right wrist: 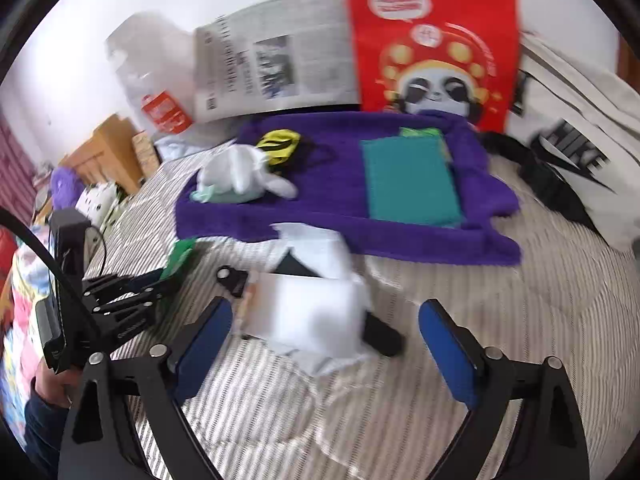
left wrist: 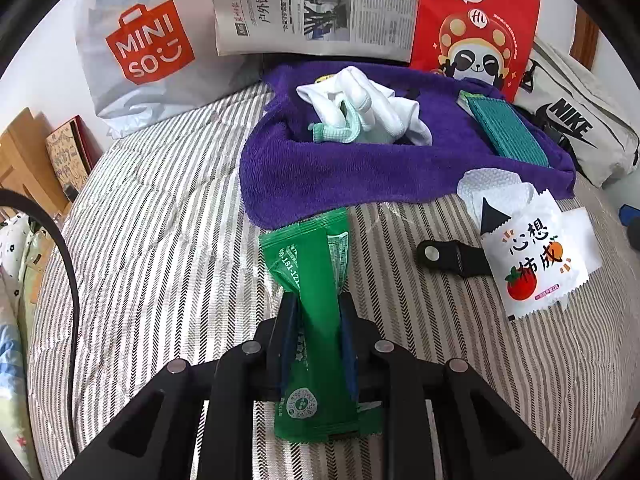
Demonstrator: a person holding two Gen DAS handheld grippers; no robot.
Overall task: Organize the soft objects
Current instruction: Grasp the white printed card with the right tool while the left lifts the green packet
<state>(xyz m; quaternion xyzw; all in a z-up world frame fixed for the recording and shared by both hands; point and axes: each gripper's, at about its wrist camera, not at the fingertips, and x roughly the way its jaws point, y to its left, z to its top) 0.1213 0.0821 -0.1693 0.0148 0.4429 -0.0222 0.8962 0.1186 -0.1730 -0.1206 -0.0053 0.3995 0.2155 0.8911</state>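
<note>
- Left wrist view: the left hand-held gripper (left wrist: 316, 312) is clamped on a green sachet (left wrist: 310, 276), its blue pads pressing both long edges about halfway along the packet. The sachet stands above the striped bed cover (left wrist: 160, 240), its far end pointing toward the purple towel (left wrist: 340, 176).
- Left wrist view: the towel already carries a bundle of white and mint cloths (left wrist: 360, 112) and a teal folded cloth (left wrist: 508, 128). Bare purple pile shows between the two and along the near edge; judge this the best target for the sachet.
- Left wrist view: keep the grip even. The film is slick and crumples, so a tilt could let it slide out. Lower it flat onto the pile before releasing.
- Left wrist view: a white printed sachet (left wrist: 536, 260) lies on the bed cover just right of the green one, partly over a black clip (left wrist: 448, 258) and crumpled white tissue (left wrist: 496, 188).
- Right wrist view: the right hand-held gripper (right wrist: 324, 340) has its jaws wide apart, straddling the white sachet (right wrist: 308, 312) with no pad touching it. The picture is blurred, so edges are uncertain.
- Right wrist view: centre the pads on the sachet alone; the black clip (right wrist: 232, 278) and tissue lie touching or under it and could be caught along.
- Right wrist view: the left hand-held gripper (right wrist: 160, 276) sits near the left edge; keep the two paths apart.
</note>
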